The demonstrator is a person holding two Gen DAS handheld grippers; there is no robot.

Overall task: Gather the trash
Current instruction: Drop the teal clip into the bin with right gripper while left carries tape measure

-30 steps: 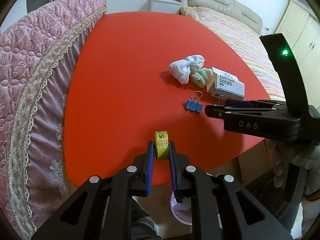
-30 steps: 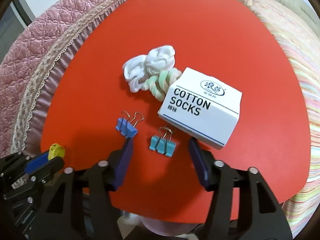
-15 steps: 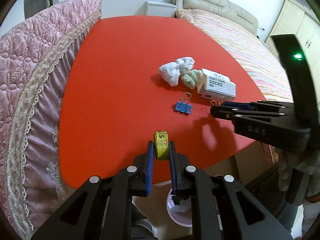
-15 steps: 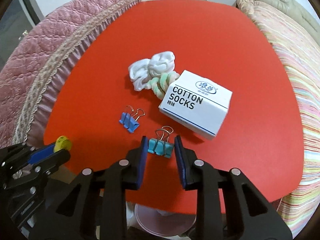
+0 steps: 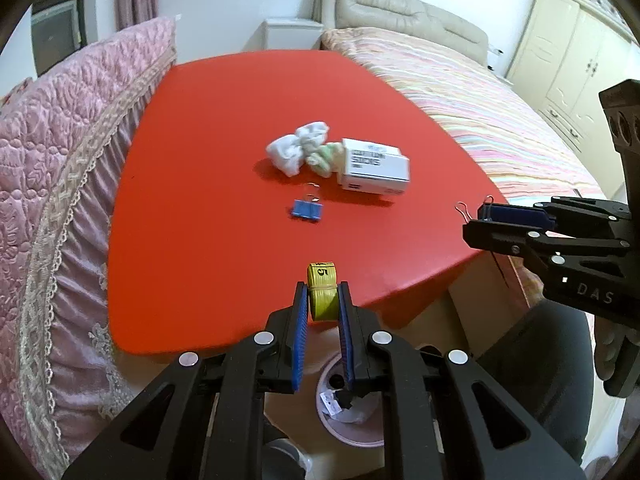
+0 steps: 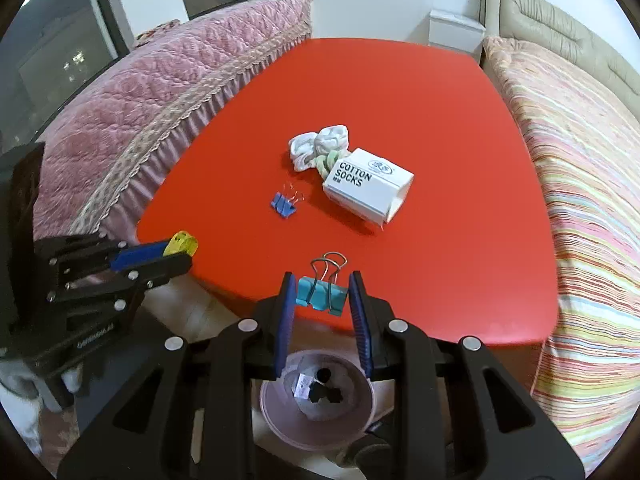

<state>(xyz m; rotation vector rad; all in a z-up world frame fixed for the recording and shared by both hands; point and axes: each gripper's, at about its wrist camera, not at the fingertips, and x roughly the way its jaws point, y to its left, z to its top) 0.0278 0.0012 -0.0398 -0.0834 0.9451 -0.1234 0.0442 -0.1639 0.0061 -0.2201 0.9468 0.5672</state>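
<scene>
In the left wrist view the left gripper (image 5: pixel 323 300) reaches up from the bottom centre of the frame, its blue pads nearly together and clamped on a small yellow tape measure roll (image 5: pixel 321 290), which stands out beyond the fingertips over the near edge of the red table (image 5: pixel 224 184). In the right wrist view the right gripper (image 6: pixel 322 294) sits at the bottom centre with its jaws a little apart, pressed on the two ends of a teal binder clip (image 6: pixel 321 294) whose wire handles point up toward the table; the clip hangs clear of the tabletop, just in front of the table's near edge. Below both grippers, at the lower middle of each frame, stands a pale pink bin (image 6: pixel 276 412) on the floor with a few dark scraps and a bit of paper inside. On the table, near the centre of the frames, a blue binder clip (image 6: pixel 283 205) lies alone, and beyond it a white box printed COTTON SOCKS (image 6: pixel 366 191) rests touching a bundle of white and pale green socks (image 6: pixel 318 147). A pink quilted bedspread (image 6: pixel 132 116) fills the left side, and a striped bedspread (image 6: pixel 592 208) runs along the right.
</scene>
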